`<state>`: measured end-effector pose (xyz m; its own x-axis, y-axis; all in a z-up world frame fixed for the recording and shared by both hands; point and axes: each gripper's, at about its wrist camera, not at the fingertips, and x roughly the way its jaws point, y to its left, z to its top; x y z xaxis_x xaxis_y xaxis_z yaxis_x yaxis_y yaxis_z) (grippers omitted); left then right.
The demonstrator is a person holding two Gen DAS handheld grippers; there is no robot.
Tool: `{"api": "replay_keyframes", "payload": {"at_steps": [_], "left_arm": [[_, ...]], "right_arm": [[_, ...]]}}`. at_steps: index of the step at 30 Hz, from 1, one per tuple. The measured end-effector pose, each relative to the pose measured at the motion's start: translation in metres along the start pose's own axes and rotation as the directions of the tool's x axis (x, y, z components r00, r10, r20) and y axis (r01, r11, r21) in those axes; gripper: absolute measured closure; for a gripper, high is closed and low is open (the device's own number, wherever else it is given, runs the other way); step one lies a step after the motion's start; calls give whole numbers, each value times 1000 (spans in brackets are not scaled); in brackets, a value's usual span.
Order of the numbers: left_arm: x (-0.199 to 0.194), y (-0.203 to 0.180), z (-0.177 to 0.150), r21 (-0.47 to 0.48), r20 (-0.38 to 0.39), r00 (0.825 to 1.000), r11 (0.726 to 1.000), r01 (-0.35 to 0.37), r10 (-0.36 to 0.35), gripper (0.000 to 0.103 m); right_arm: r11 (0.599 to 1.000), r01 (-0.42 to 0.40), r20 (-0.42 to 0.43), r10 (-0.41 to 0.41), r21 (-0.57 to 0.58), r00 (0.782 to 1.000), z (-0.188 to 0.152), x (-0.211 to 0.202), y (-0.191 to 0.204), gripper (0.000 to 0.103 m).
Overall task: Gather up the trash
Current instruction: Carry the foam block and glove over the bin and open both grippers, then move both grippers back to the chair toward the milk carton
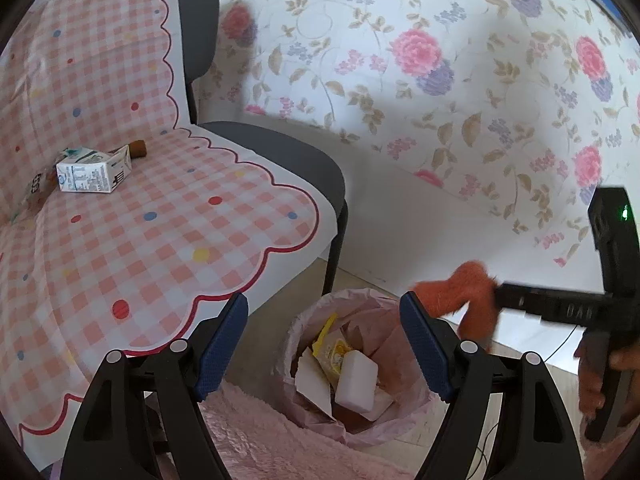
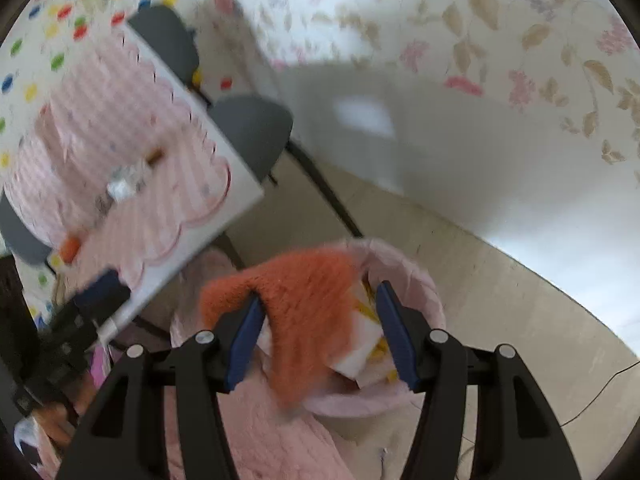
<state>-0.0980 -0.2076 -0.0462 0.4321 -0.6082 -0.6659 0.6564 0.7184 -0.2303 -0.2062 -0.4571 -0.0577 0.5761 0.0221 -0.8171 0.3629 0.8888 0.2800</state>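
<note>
A bin with a pink liner (image 1: 290, 340) stands on the floor beside the chair, holding a white block (image 1: 356, 380) and a yellow wrapper (image 1: 332, 348). My left gripper (image 1: 324, 304) hovers over it, open and empty. My right gripper (image 2: 320, 294) is also above the bin (image 2: 420, 276), jaws wide apart. A fuzzy orange cloth (image 2: 308, 312) drapes over its left finger (image 2: 246, 336) and hangs into the bin mouth; the right pad stands clear of it. The left wrist view shows that cloth (image 1: 472, 300) at the right gripper's (image 1: 500, 294) tip. A white milk carton (image 1: 94, 172) lies on the chair.
The grey chair (image 1: 288, 156) wears a pink checked cover (image 1: 160, 240). A brown piece (image 1: 138, 148) and a wrapper (image 1: 36, 192) lie by the carton. Pink fluffy fabric (image 1: 260, 440) fills the near bottom. A floral cloth (image 1: 440, 80) hangs behind. A cable (image 1: 560, 344) runs across the floor.
</note>
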Motion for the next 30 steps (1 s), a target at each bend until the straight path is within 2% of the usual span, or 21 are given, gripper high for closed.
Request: {"api": "replay_keyframes", "payload": {"at_steps": [3, 5, 7, 13, 18, 22, 25, 30], "left_arm": [[-1, 3, 0, -6, 1, 1000, 1000, -6, 6, 25], [-2, 5, -1, -9, 2, 1000, 1000, -9, 9, 25], [-3, 7, -1, -16, 4, 1000, 1000, -12, 12, 25], [-11, 15, -1, -26, 23, 999, 999, -44, 44, 25], [-30, 33, -2, -35, 31, 990, 990, -136, 137, 25], [-59, 66, -1, -90, 61, 966, 966, -244, 250, 21], [-81, 96, 1, -132, 78, 936, 934, -332, 344, 21], [-106, 145, 3, -209, 82, 886, 877, -433, 457, 20]], "right_arm": [[997, -82, -40, 82, 1, 996, -5, 7, 3, 46], [988, -155, -34, 156, 25, 987, -4, 5, 2, 45], [982, -183, -3, 183, 42, 983, -1, 0, 2, 44], [991, -130, 53, 131, -28, 990, 3, -10, 15, 44], [987, -110, 71, 119, -118, 990, 9, -7, 37, 43], [978, -105, 102, 125, -180, 987, 18, 0, 61, 43], [966, -103, 121, 135, -238, 984, 29, 10, 84, 43], [945, -112, 142, 162, -308, 977, 47, 27, 119, 46]]}}
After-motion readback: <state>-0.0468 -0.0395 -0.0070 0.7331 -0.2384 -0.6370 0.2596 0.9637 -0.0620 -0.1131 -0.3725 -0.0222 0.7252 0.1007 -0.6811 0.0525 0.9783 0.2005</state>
